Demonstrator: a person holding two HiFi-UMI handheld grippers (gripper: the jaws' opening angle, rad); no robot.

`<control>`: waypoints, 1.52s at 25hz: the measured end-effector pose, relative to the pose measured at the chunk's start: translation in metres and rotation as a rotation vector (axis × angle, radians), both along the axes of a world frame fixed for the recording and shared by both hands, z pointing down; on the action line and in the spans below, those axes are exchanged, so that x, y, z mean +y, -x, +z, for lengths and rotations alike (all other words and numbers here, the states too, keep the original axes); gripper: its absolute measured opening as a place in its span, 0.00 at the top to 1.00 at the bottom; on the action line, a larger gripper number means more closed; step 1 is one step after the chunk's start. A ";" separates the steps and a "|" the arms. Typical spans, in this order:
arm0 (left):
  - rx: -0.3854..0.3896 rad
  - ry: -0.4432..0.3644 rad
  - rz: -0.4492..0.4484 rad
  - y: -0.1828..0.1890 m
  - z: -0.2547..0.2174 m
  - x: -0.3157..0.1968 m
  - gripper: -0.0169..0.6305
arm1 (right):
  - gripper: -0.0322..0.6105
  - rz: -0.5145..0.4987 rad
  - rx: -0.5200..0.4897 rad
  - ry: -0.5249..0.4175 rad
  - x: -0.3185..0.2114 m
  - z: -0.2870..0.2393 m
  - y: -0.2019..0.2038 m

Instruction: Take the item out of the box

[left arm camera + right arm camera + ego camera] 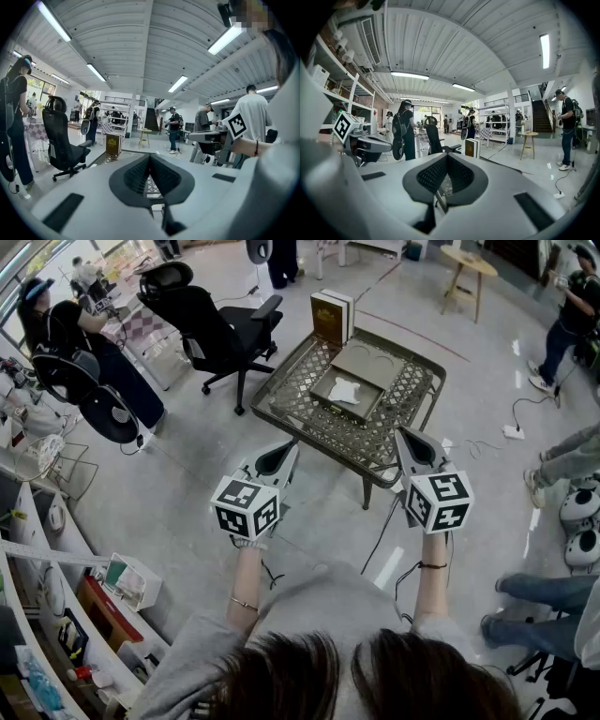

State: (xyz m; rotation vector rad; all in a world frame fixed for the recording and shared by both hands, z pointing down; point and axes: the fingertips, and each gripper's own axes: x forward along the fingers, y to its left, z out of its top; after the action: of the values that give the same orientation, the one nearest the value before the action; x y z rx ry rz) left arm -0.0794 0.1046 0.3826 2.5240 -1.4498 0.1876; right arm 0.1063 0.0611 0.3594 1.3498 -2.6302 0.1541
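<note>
On the lattice-top table (309, 418) lies an open grey-green box (354, 379), and a white item (345, 391) rests in its near half. A brown box with gold print (332, 317) stands upright at the table's far edge; it also shows as the brown box (113, 144) in the left gripper view and the brown box (471, 147) in the right gripper view. My left gripper (286, 448) hangs just short of the table's near edge, shut and empty. My right gripper (401, 433) is over the near right corner, also shut with nothing in it. Both point toward the table.
A black office chair (220, 329) stands left of the table. A wooden stool (467, 268) is at the far right, and a cable with a power strip (513, 431) lies on the floor. Several people stand around. Shelves (56, 615) line the left.
</note>
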 end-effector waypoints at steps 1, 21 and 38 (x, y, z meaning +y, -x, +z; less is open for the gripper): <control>0.000 0.000 0.000 -0.001 0.000 0.000 0.95 | 0.92 -0.002 0.001 0.001 0.000 0.000 0.000; 0.003 0.008 -0.049 -0.031 0.002 0.004 0.95 | 0.92 -0.058 -0.047 0.016 -0.009 0.004 -0.019; 0.019 0.048 -0.031 -0.014 0.016 -0.045 0.95 | 0.92 -0.045 -0.046 0.076 -0.057 0.025 -0.002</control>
State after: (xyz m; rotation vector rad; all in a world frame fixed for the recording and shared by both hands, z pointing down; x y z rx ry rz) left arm -0.0652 0.0592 0.3985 2.4574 -1.4588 0.1899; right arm 0.1083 0.0039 0.3845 1.2769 -2.6608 0.2795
